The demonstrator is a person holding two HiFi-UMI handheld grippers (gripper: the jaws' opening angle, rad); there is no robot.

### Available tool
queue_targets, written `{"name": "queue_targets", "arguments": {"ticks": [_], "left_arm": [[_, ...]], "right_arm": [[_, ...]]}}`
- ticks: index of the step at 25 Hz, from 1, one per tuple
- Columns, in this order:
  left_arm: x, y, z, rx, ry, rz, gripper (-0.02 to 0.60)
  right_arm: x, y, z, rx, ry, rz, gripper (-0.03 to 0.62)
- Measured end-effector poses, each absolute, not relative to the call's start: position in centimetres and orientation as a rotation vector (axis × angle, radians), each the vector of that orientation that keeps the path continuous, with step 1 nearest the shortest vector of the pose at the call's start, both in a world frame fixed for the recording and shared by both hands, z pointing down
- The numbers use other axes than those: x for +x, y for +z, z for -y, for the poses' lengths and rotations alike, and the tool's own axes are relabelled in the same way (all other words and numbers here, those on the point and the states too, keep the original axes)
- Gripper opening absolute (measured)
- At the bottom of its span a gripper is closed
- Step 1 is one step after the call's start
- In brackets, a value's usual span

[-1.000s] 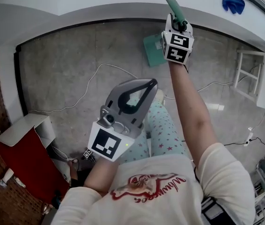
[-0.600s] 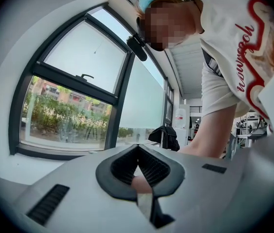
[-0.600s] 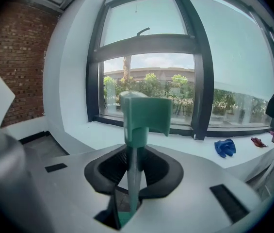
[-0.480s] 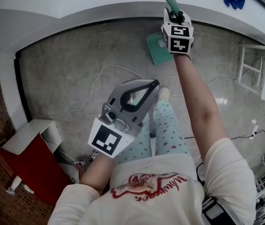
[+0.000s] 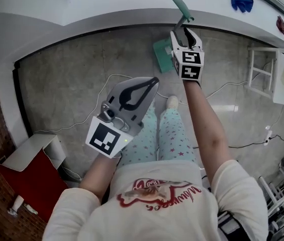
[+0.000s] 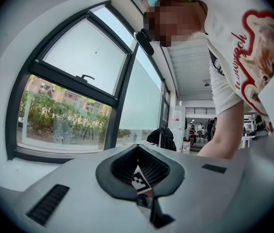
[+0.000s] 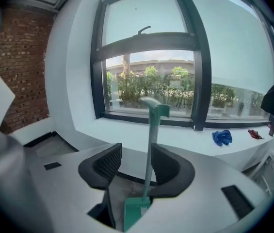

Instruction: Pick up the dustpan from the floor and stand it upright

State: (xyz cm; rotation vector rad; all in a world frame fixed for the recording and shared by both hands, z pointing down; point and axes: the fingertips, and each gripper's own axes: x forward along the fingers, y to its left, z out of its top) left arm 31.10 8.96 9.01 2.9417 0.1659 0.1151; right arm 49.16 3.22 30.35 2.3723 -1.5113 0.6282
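Dustpan (image 5: 162, 54) stands upright on the floor (image 5: 66, 79); right claw (image 5: 184, 30) just released, handle (image 7: 151, 144) between its jaws; left claw (image 5: 152, 82) clenched empty; only withdrawal left

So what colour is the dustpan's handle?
The dustpan handle is teal green, clearest in the right gripper view.

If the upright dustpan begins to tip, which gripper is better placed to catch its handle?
Right. The right gripper has just been opening its jaws, and the dustpan handle stands between them. The left gripper is shut, away from it.
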Motion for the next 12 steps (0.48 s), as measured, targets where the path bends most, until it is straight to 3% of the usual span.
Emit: {"name": "queue_targets", "arguments": {"ticks": [12], "left_arm": [[34.9,1.8,-7.5,2.951,0.000,-0.286,0.019]], "right_arm": [[41.5,8.1,-9.8,2.576,0.381,1.708,0.181]]}}
